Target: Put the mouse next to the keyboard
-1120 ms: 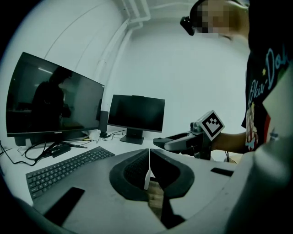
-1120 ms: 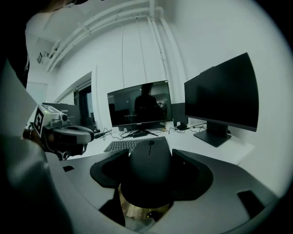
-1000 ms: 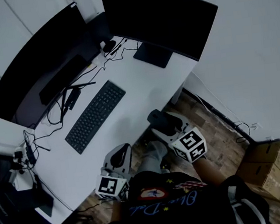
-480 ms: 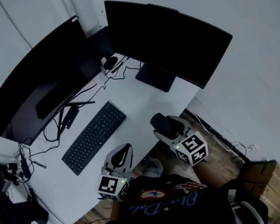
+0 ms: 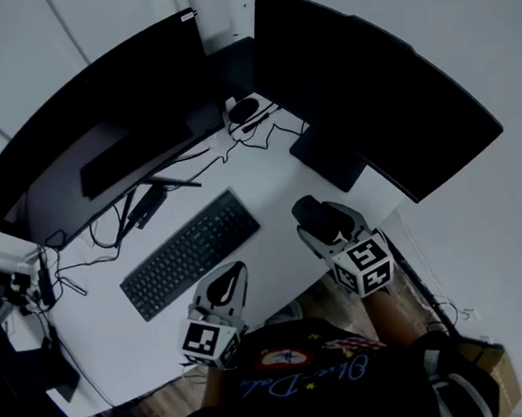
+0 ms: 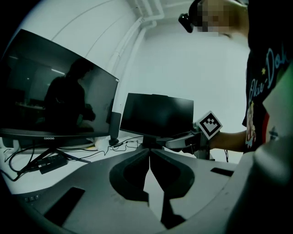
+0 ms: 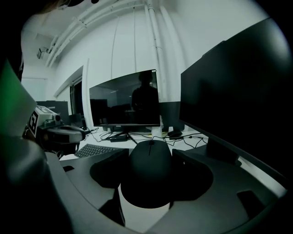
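- Black mouse [image 7: 149, 176], smooth and domed, small scroll wheel at its far end.
- Clamped between the jaws of the right gripper [image 7: 150, 153].
- Over the white desk [image 5: 267, 178], at 3 o'clock from the black keyboard [image 5: 191, 252], apart from it.
- Left gripper [image 6: 149, 153] pinched closed on nothing, at 5 o'clock from the keyboard.

Keyboard [image 5: 189, 252] diagonal on white desk [image 5: 267, 183], monitors [image 5: 361, 96] behind. Right gripper [image 5: 313, 219] right of keyboard, mouse [image 5: 303, 211] at tip. Left gripper [image 5: 234, 274] just below keyboard.
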A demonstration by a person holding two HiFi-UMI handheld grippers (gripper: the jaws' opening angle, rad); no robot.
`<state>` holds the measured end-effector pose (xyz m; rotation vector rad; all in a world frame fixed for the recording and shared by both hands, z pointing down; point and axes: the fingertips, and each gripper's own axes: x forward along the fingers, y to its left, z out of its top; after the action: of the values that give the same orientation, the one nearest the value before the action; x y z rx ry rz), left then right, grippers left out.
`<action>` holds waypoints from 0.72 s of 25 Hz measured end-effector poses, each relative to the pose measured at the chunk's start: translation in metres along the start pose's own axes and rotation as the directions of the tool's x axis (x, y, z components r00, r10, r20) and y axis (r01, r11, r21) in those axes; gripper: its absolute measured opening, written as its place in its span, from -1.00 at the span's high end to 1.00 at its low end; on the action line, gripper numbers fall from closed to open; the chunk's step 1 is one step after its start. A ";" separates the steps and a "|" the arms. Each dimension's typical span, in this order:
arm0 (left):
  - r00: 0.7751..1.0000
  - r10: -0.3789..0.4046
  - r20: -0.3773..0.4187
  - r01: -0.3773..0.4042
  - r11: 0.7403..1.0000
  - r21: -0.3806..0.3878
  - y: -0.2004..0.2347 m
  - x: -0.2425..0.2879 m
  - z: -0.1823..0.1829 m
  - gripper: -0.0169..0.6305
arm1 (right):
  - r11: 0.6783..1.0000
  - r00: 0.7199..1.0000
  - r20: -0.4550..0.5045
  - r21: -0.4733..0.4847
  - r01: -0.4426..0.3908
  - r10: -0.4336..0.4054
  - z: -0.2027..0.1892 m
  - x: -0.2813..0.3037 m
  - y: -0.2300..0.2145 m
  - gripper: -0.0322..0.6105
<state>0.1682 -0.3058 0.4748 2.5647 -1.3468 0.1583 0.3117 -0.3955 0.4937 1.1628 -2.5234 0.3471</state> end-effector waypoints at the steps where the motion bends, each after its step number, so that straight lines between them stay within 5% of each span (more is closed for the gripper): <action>1: 1.000 0.011 -0.002 -0.011 1.000 -0.004 0.004 0.001 0.000 0.94 | 1.000 1.000 -0.007 -0.004 -0.007 0.007 0.000 0.007 -0.001 0.00; 18: 0.985 0.171 -0.016 -0.171 0.982 -0.075 0.072 0.006 0.000 0.94 | 0.994 0.982 -0.164 -0.035 -0.099 0.092 -0.029 0.116 -0.008 0.00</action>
<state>0.1126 -0.3504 0.4874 2.3824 -1.5388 0.1465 0.2534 -0.4702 0.5673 0.9587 -2.4363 0.3932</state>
